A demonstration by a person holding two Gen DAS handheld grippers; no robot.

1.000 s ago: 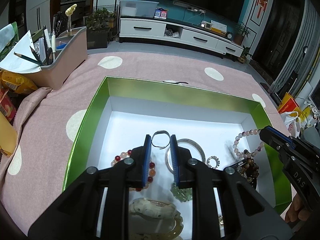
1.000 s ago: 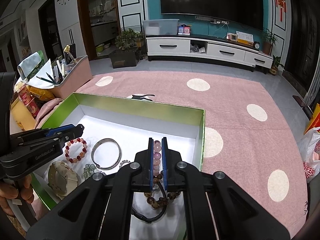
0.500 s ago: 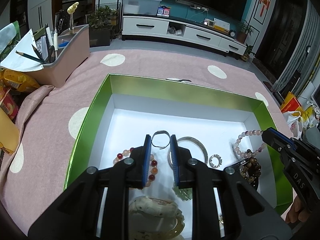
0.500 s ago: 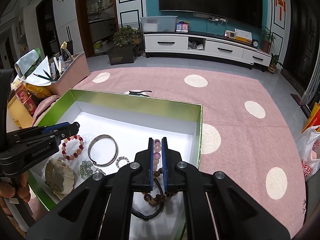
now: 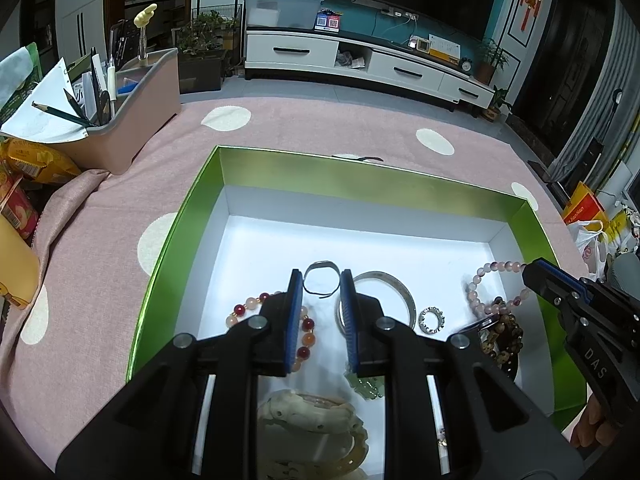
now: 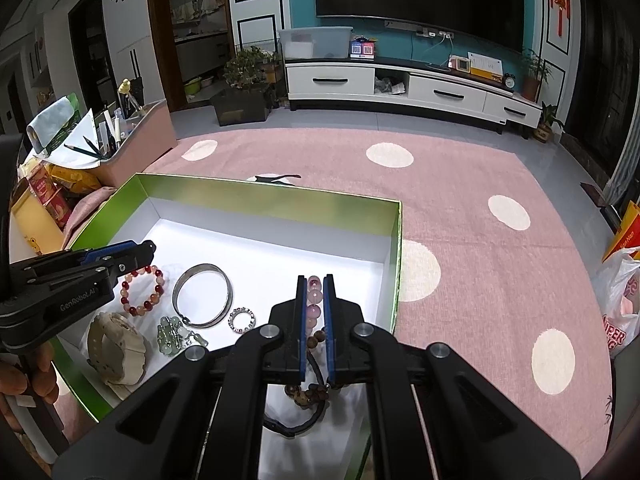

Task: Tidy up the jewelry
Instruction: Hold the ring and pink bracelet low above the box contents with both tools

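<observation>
The left gripper (image 5: pixel 321 289) pinched a thin silver ring (image 5: pixel 320 282) (at its tips); the right gripper (image 6: pixel 315 293) was clamped on a pink bead bracelet (image 6: pixel 314 299) over the green box (image 6: pixel 264 196).

We see our right gripper (image 6: pixel 313 280) over the green box (image 6: pixel 256 194), its narrow gap lined up with pale pink beads (image 6: pixel 314 300). Our left gripper (image 6: pixel 136 254) reaches in from the left, just beside a red bracelet (image 6: pixel 142 291). A silver bangle (image 6: pixel 203 295), small ring (image 6: pixel 241 320), jade pendant (image 6: pixel 170 335) and cream bracelet (image 6: pixel 116 354) lie on the white floor.
</observation>
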